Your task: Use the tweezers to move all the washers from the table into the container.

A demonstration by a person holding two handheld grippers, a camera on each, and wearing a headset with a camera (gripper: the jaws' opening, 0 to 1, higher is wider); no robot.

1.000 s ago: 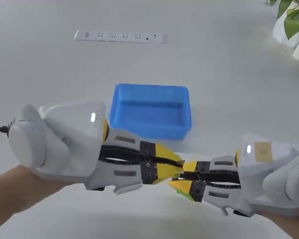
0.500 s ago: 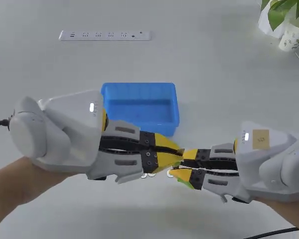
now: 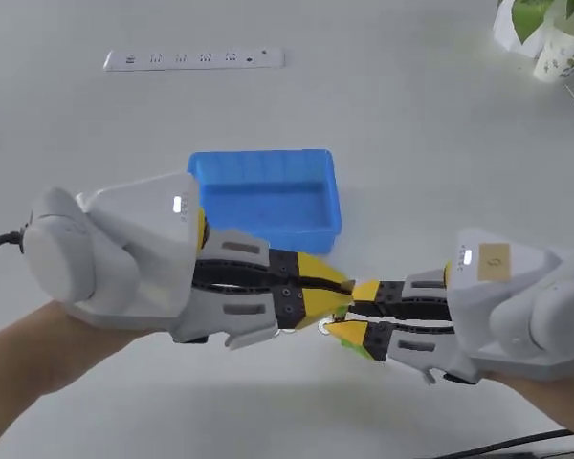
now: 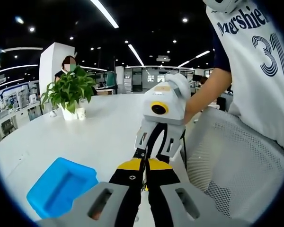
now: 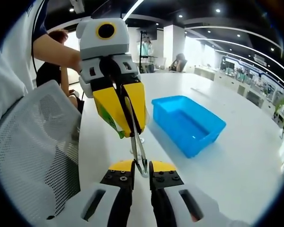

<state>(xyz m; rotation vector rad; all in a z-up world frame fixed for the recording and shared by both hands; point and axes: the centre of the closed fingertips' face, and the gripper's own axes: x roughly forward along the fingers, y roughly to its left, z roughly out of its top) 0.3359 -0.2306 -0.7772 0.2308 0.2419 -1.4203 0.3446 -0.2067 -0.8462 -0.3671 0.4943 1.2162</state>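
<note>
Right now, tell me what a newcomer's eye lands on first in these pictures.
The left gripper and right gripper meet nose to nose over the white table, thin tweezers running between their yellow jaws. Just beyond them sits the bright blue container, nothing visible inside.

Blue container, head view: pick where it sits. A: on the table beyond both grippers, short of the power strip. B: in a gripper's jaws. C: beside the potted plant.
A: the blue container rests on the table past the left gripper and right gripper, with the power strip farther back.
</note>
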